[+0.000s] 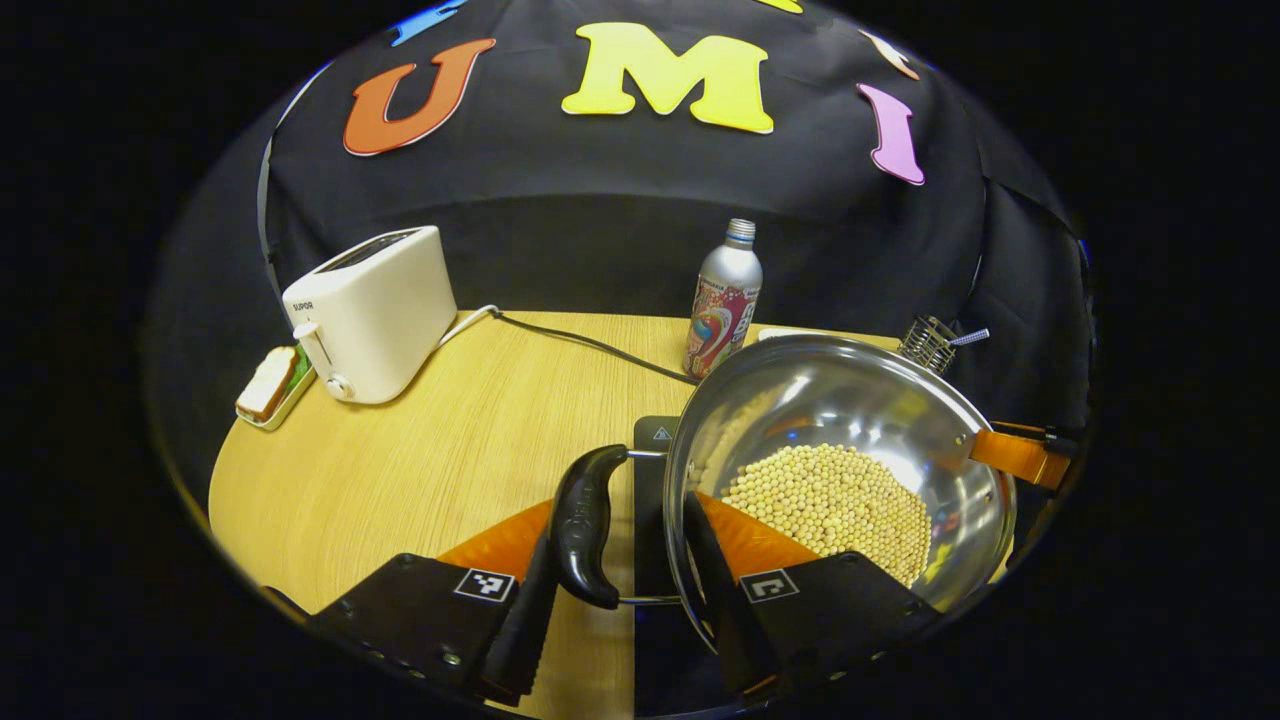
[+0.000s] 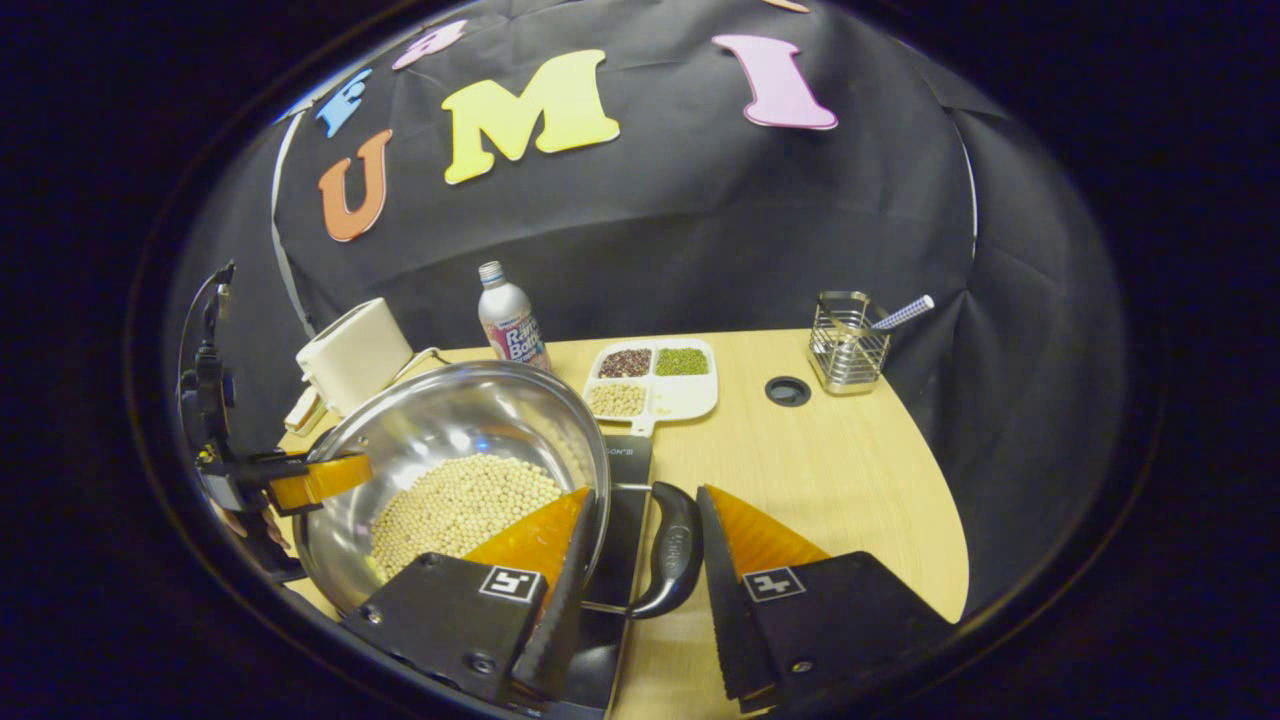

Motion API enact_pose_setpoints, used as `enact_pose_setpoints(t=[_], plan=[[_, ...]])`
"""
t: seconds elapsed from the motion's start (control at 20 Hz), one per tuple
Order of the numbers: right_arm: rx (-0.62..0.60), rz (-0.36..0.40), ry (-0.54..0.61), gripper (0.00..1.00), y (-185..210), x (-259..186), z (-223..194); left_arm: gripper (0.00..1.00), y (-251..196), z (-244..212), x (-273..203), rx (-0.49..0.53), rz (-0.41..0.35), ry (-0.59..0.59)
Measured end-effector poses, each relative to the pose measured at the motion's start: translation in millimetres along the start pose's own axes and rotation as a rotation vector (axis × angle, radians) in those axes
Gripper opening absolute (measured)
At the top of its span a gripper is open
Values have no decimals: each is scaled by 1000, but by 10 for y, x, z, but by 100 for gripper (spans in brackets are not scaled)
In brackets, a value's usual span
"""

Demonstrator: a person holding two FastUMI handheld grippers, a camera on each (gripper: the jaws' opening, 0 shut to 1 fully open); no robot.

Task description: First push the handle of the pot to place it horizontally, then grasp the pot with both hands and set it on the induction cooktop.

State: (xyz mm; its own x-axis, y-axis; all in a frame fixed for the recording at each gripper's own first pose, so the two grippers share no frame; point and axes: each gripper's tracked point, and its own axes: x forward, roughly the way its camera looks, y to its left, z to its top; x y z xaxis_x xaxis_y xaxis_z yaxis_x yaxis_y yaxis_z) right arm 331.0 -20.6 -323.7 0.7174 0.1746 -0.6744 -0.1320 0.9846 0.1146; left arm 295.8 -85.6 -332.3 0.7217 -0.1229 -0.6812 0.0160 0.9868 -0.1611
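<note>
Left gripper view: my left gripper has its fingers apart on either side of one black curved side handle of the shiny steel pot, one finger outside the handle, the other reaching past the rim into the bowl; neither finger visibly presses on the handle, so I cannot call it clamped. Pale round beans lie in the pot's bottom just beyond that inner finger. Under the pot, between my fingers, a flat black induction cooktop shows, resting on the light wooden table; whether the pot's base touches the cooktop I cannot tell. Far ahead to the left of my fingers stand a white toaster and a small tray with a bread slice; straight ahead stands a silver bottle with a coloured label. Right gripper view: my right gripper likewise straddles the opposite black handle with its fingers apart, one finger inside the rim, the other outside. Beyond my fingers lie a white divided dish of grains and, farther right, a wire mesh holder.
</note>
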Motion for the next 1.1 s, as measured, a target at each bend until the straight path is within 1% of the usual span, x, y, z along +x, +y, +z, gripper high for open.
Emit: enact_pose_setpoints(t=[0.1,0.15,0.2,0.25,0.3,0.35,0.4,0.45,0.55,0.6,0.65,0.9,1.1], plan=[[6,-22,-6,61,-4,-37,-24,67,17,-2,-53,-8,12,-6],[-2,-32,-14,63,-7,-73,-49,67,76,30,-87,-2,38,-25],[-10,-45,-32,65,-14,-111,-44,73,89,50,-121,-4,51,-42],[-32,-59,-66,65,-21,-182,-15,71,112,74,-171,-16,71,-65],[-52,-75,-113,69,-35,-266,46,77,124,87,-247,-23,76,-83],[-69,-102,-158,65,-69,-369,97,91,119,89,-318,-30,78,-98],[-80,-122,-203,72,-83,-482,146,92,110,79,-411,-37,78,-109],[-80,-122,-239,79,-39,-630,166,93,116,86,-508,-40,86,-124],[-80,-102,-266,90,46,-846,119,94,103,118,-716,-32,90,-165],[-76,-103,-275,98,58,-936,95,94,95,126,-832,-30,92,-184],[-74,-104,-283,100,74,-1023,70,95,58,127,-946,-25,83,-201],[-69,-120,-324,99,118,-1474,-96,94,-68,61,-1528,-17,54,-277],[-50,-110,-362,99,180,-1894,-222,95,-152,-20,-1928,-21,31,-315]])
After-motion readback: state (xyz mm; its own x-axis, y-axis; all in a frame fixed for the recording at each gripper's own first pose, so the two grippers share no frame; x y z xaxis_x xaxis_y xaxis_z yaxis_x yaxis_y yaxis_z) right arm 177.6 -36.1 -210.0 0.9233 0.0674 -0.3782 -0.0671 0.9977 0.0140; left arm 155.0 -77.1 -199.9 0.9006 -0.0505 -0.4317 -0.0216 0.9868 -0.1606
